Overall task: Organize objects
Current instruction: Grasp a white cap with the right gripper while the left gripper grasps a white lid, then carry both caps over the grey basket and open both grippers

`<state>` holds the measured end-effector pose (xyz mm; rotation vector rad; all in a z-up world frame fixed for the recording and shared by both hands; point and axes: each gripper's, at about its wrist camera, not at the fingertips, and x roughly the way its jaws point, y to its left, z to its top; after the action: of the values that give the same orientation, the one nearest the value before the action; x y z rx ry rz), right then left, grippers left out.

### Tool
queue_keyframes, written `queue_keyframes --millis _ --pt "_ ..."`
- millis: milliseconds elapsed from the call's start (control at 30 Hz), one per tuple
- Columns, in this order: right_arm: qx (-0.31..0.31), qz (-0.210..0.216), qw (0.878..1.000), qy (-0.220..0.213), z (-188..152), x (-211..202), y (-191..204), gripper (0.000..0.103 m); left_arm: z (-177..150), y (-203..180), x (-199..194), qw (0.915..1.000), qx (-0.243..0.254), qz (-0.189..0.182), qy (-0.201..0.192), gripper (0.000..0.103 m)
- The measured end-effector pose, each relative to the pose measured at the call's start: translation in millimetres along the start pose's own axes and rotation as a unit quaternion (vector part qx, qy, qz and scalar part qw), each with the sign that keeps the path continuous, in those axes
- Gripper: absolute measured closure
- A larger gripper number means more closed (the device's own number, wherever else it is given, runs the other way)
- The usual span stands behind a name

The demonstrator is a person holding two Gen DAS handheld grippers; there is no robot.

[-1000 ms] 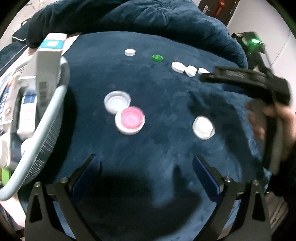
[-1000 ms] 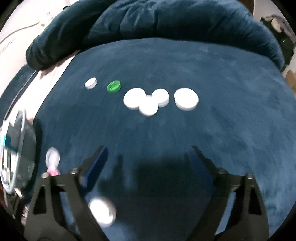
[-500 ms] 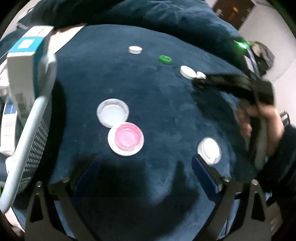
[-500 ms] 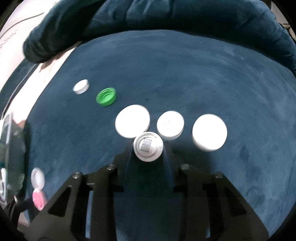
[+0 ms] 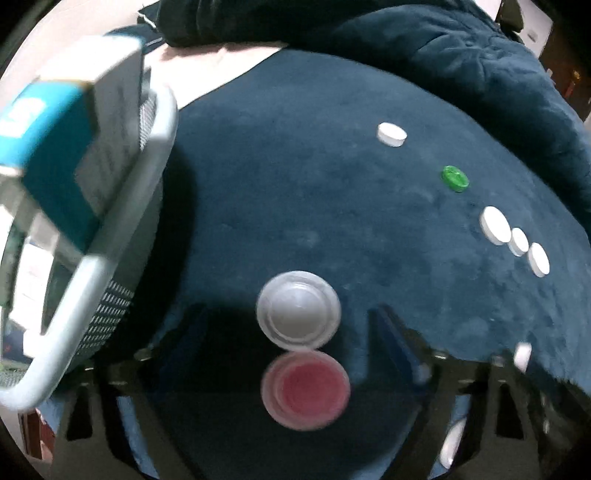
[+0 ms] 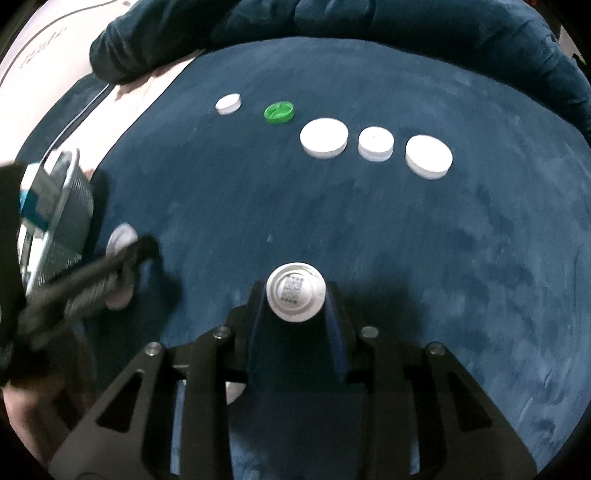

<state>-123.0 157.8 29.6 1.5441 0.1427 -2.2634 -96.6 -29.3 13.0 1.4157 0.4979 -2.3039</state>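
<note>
My right gripper (image 6: 295,295) is shut on a white cap (image 6: 296,291) with a printed code and holds it above the blue cloth. Beyond it lie a small white cap (image 6: 228,104), a green cap (image 6: 279,112) and three white caps in a row (image 6: 375,143). My left gripper (image 5: 291,332) is open, its jaws on either side of a clear lid (image 5: 298,310) and a pink-centred lid (image 5: 306,389). The row also shows at the right of the left wrist view (image 5: 517,242), with the green cap (image 5: 455,178) and small white cap (image 5: 391,134).
A white mesh basket (image 5: 110,236) holding boxes, one blue and white (image 5: 55,136), stands at the left. It also shows in the right wrist view (image 6: 62,214). A dark blue blanket (image 6: 332,22) is heaped at the back. The cloth drops off at the lower right (image 5: 546,369).
My left gripper has moved forward so the clear and pink lids now lie between its jaws. My right gripper, shut on the coded cap, has pulled back from the row of caps.
</note>
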Motion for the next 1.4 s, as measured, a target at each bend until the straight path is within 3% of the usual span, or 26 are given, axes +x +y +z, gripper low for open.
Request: queue_keyframes --millis 67,100,267,500,667,900,1133,1200,1400 --pt "-0.005 -0.005 1.000 0.002 -4.1 1.5 4.7 0.071 1.8 -1.8 -2.4 0.9994 0.029 -0.012 -0.012 0.061" --pt "-0.005 -0.006 1.000 0.002 -4.1 1.6 6.1 0.071 3.4 -3.2 -5.1 0.9988 0.043 -0.018 -0.016 0.062" --pt "0.009 -0.011 1.000 -0.007 -8.4 -8.4 9.3 0.071 -6.1 -14.5 -25.6 0.9932 0.096 -0.059 -0.030 0.062" --pt "0.011 0.001 0.999 -0.038 -17.9 -45.0 27.8 0.071 -7.8 3.1 -85.8 0.9858 0.116 -0.111 -0.050 0.062" --pt "-0.022 0.034 0.997 -0.062 -11.2 -73.3 73.3 0.071 9.7 63.8 -124.7 0.9858 0.068 -0.147 -0.045 0.062" --pt "-0.088 0.092 0.988 -0.092 21.3 -93.4 162.9 0.071 58.4 168.4 -169.6 0.9862 -0.005 -0.131 -0.101 0.062" --pt "-0.119 0.146 0.979 -0.083 70.2 -73.8 247.2 0.071 111.1 231.4 -136.0 0.9909 -0.050 -0.085 -0.092 0.062" --pt "-0.118 0.156 0.978 -0.075 84.3 -62.6 263.6 0.071 118.1 240.6 -122.8 0.9889 -0.071 -0.097 -0.087 0.062" --pt "-0.108 0.159 0.979 -0.072 111.8 -43.4 278.3 0.071 130.8 244.4 -101.4 0.9889 -0.074 -0.104 -0.076 0.062"
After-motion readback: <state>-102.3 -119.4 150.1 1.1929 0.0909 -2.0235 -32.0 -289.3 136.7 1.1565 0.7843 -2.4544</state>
